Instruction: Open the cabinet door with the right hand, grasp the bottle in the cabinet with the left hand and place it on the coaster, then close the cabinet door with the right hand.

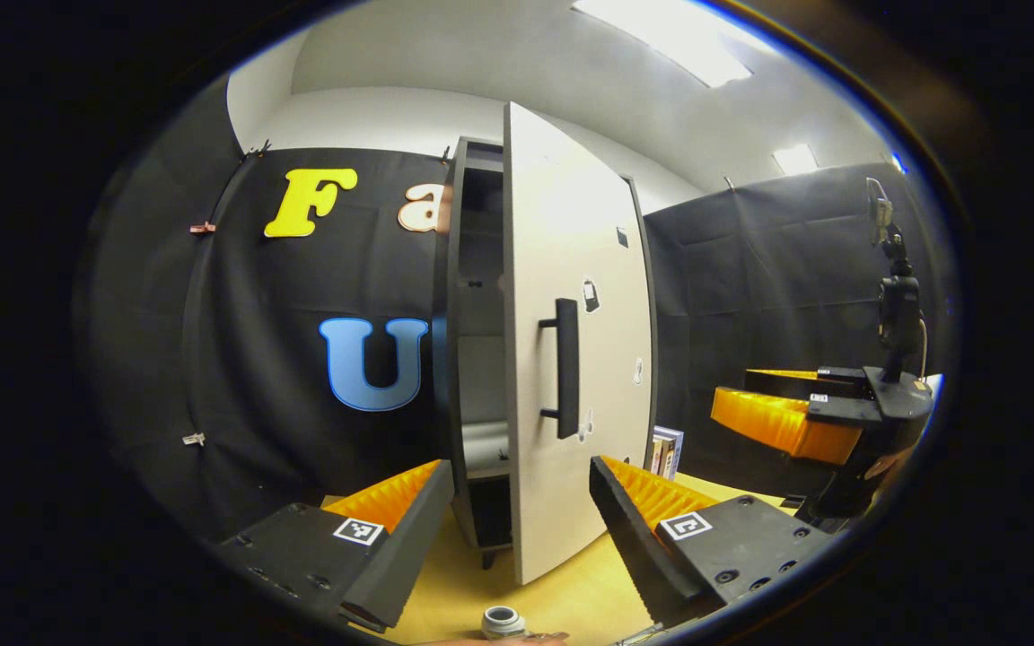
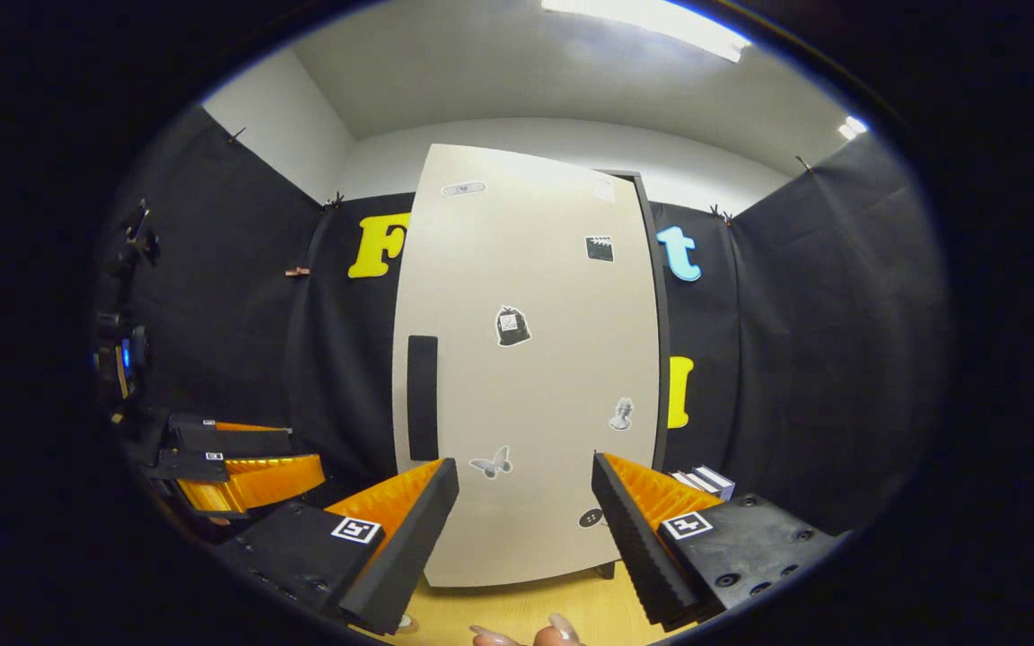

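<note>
Cabinet (image 1: 472, 359) stands upright on the wooden table (image 1: 571, 592) against the black cloth wall – dark frame, pale beige door (image 1: 571, 359). In the left gripper view the door is partly swung out, showing a dark interior with shelves; a light grey surface sits on a lower shelf, too dim to identify. No bottle can be made out inside from here. The black vertical bar handle (image 1: 565, 368) sits near the door's free edge, about mid-height.

In the right gripper view the door (image 2: 526, 377) faces the camera almost flat, handle (image 2: 422, 397) on its left side. Small stickers (image 2: 511, 326) dot the door front – a butterfly shape and a clapperboard among them – none with readable writing.

Left gripper (image 1: 517, 529): jaws wide apart, empty, touching nothing, pointed at the door's edge. A small grey ribbed cap or bottle top (image 1: 501, 621) shows at the bottom edge between the fingers, on or just above the table.

Right gripper (image 2: 521, 529): jaws wide apart, empty, facing the door front, apart from it. Fingertips of a hand (image 2: 526, 635) show at the bottom edge.

The right gripper also appears at the right of the left gripper view (image 1: 804, 417), and the left one at the left of the right gripper view (image 2: 230, 462).

A few books (image 1: 666, 451) stand beside the cabinet's right side.
</note>
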The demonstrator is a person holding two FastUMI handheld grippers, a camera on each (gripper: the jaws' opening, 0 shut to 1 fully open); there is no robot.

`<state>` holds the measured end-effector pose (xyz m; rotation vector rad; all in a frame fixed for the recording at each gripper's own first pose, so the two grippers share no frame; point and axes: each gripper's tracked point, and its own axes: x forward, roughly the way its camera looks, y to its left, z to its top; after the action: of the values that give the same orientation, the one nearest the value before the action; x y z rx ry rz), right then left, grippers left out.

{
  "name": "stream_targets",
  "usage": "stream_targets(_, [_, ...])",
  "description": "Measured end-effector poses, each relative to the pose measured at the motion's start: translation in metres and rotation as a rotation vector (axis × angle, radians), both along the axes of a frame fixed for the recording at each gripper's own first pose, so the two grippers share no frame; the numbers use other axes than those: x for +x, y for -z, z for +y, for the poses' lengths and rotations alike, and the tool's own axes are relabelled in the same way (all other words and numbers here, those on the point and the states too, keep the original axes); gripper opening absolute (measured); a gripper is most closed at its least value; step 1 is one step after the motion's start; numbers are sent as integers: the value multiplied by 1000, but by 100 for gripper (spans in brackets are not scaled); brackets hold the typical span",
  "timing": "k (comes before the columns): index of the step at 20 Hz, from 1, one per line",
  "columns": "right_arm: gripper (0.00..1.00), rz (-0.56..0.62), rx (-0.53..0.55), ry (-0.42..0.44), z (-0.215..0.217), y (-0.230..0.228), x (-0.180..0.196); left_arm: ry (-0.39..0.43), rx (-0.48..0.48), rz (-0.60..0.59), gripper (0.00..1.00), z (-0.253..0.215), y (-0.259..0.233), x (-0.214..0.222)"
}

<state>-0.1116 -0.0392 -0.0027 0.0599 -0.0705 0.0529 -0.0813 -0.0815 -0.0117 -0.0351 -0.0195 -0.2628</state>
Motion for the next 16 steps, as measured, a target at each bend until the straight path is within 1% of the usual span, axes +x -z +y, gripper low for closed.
stream_targets(3, [97,-1,-9,-44,8,1,-8,1,-22,9,96,-12,-1,-2])
stream_targets(6, [97,-8,-51,-53,2,-1,-11,-14,-29,6,96,-19,-6,1])
stream_targets(11, [97,6,-46,-94,-2,-2,-15,-28,-44,11,96,-36,-5,-1])
stream_targets(14, [97,7,-82,-102,-12,-1,-15,-33,-48,14,96,-44,-7,0])
stream_targets(16, [97,13,-88,-111,-13,0,-17,-32,-57,12,96,-51,-8,0])
